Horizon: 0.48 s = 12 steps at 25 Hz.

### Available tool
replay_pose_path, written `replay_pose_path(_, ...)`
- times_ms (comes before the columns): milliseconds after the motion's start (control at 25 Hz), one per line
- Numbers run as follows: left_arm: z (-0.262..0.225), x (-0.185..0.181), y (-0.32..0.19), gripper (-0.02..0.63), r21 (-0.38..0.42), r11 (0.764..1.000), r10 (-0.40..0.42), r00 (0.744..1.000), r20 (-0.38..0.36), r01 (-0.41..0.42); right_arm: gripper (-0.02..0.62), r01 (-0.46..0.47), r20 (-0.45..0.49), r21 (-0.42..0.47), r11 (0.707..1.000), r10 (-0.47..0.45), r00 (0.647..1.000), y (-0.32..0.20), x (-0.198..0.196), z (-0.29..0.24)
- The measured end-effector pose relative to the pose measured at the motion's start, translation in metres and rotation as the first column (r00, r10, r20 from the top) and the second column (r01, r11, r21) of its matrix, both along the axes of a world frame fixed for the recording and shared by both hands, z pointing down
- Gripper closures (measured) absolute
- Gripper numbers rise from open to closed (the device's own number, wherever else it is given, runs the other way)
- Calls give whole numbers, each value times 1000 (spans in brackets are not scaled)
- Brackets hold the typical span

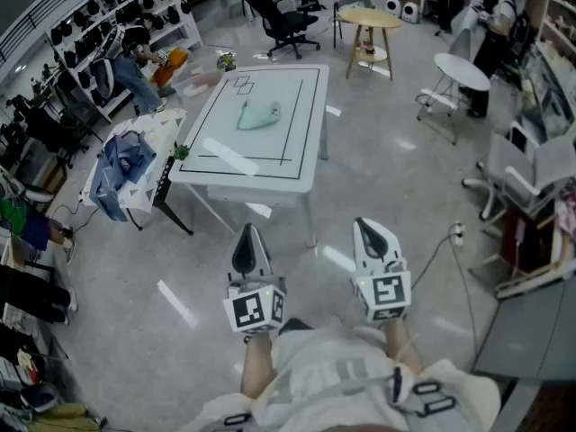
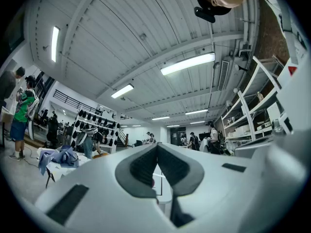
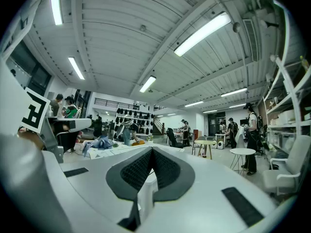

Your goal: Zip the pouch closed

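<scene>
Floor, grey and glossy, spreads around a white table marked with black lines, which stands well ahead of the person. Nearer the camera, the left gripper and the right gripper are held side by side above the floor, apart from each other and well short of the table, each with its jaws pressed together on nothing. The pale green pouch lies on the tabletop's far half, touched by neither gripper.
</scene>
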<state>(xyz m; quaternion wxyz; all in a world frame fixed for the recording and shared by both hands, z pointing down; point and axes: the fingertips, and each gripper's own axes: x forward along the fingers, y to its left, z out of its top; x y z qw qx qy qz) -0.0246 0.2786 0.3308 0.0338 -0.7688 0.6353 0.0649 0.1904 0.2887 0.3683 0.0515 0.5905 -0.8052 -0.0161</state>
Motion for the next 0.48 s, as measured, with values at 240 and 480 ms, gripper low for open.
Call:
replay_pose_path(240,-1,4,2,598,-7,1000,17,1000,-6,-17,591,16,-4,6,1000,-16,1000,3,-5,-4)
replay_pose_path(480,7,12,3,598,-34,999,29,1000,-8,-29,591,-11,63,-14,1000,12,998,4,5,5)
